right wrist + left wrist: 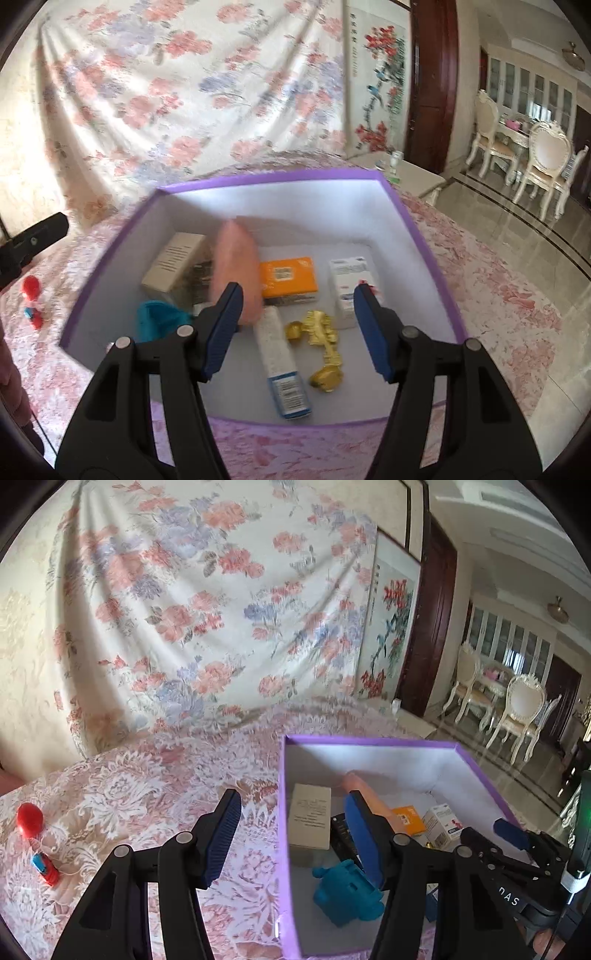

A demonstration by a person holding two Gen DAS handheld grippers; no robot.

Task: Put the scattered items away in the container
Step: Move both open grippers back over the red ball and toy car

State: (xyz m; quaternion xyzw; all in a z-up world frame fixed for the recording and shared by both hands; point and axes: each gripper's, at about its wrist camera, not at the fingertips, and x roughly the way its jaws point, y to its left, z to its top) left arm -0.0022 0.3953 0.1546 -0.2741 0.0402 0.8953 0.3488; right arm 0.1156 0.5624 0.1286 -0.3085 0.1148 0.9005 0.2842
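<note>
The purple box (417, 236) with a white inside stands on the lace tablecloth. Inside lie a beige carton (173, 262), a peach rounded item (236, 266), an orange pack (288, 280), a small white carton (347, 280), a teal toy (155, 321), a long white and blue carton (280, 365) and a gold trinket (325, 343). My right gripper (299, 328) hangs open over the box, holding nothing. My left gripper (291, 834) is open and empty, straddling the box's left wall (282, 812). A red ball (29, 818) and a red and blue toy (44, 867) lie on the cloth at left.
A floral sheet (207, 602) hangs behind the table. To the right the table ends at a shiny tiled floor (517, 236), with a low side table (410, 173) and white dining chairs (546, 162) beyond. The right gripper (509, 834) shows at the box's right side.
</note>
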